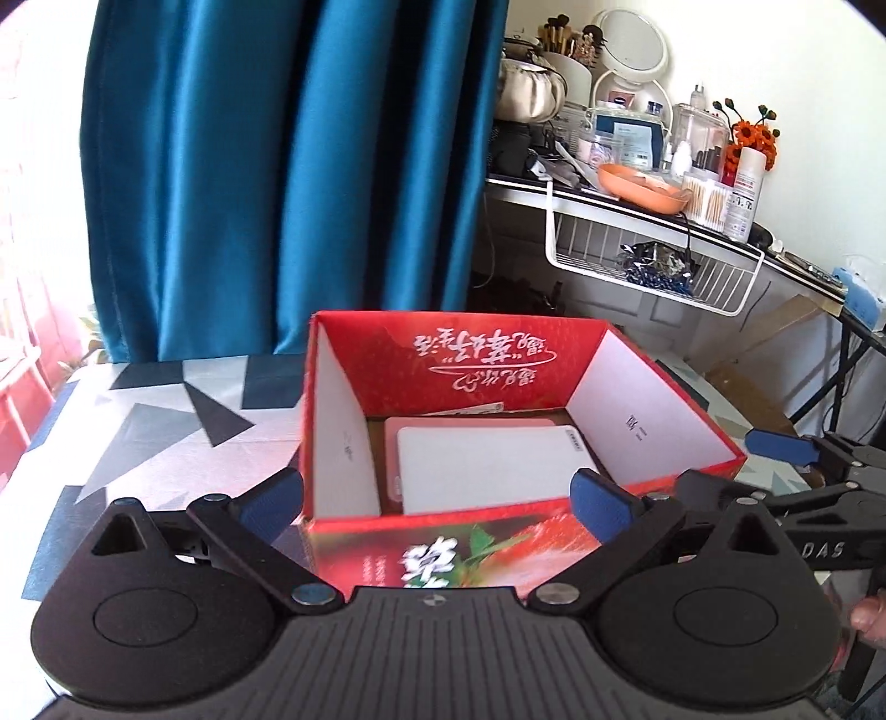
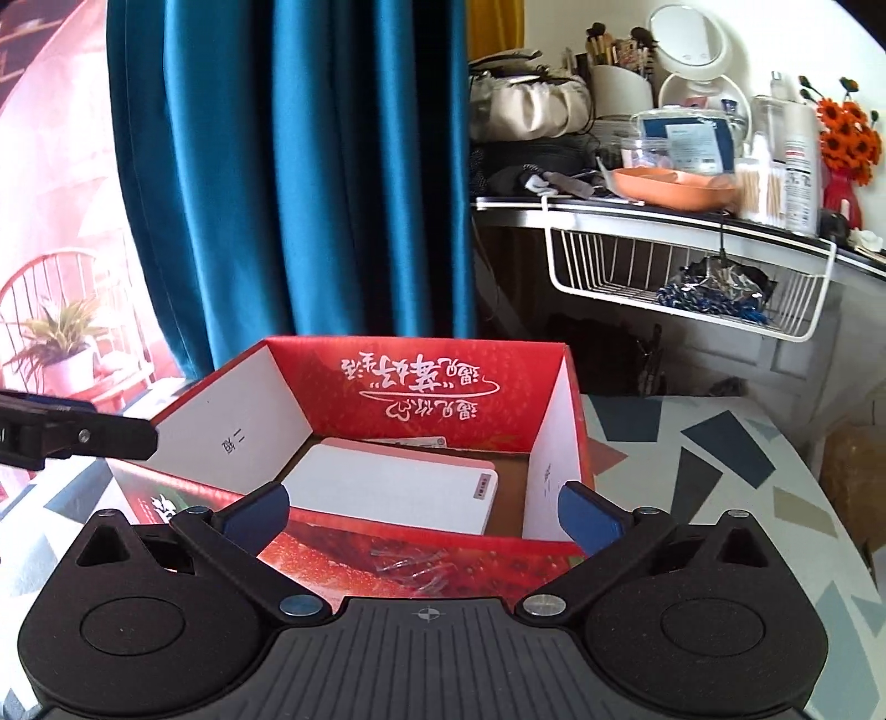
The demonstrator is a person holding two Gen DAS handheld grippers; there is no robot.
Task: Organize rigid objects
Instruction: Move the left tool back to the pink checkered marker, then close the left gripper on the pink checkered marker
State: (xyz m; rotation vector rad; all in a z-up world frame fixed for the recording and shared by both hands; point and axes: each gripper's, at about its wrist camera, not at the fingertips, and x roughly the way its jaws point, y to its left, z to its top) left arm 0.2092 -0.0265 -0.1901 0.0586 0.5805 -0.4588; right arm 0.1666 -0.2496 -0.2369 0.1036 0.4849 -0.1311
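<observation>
Blue curtains fill the upper left and centre of both views, and a cluttered white shelf with a round mirror, an orange tray and a hanging wire basket is seen at the upper right. Below them, a table with a grey, black and white triangle-patterned cloth occupies the lower half of each frame.

At the centre of the left wrist view, an open red box is seen standing on the cloth, its white inner flaps raised. A white rectangular case is seen lying flat on the box floor, on top of a pinkish flat item whose edge shows on its left. The left gripper is held just in front of the box's near wall, its blue-padded fingers spread wide apart with nothing between them.

At the right edge of that view, the right gripper is seen beside the box. In its own view, the right gripper is likewise positioned at the near wall of the red box, fingers spread apart and empty, with the white rectangular case visible inside.
</observation>
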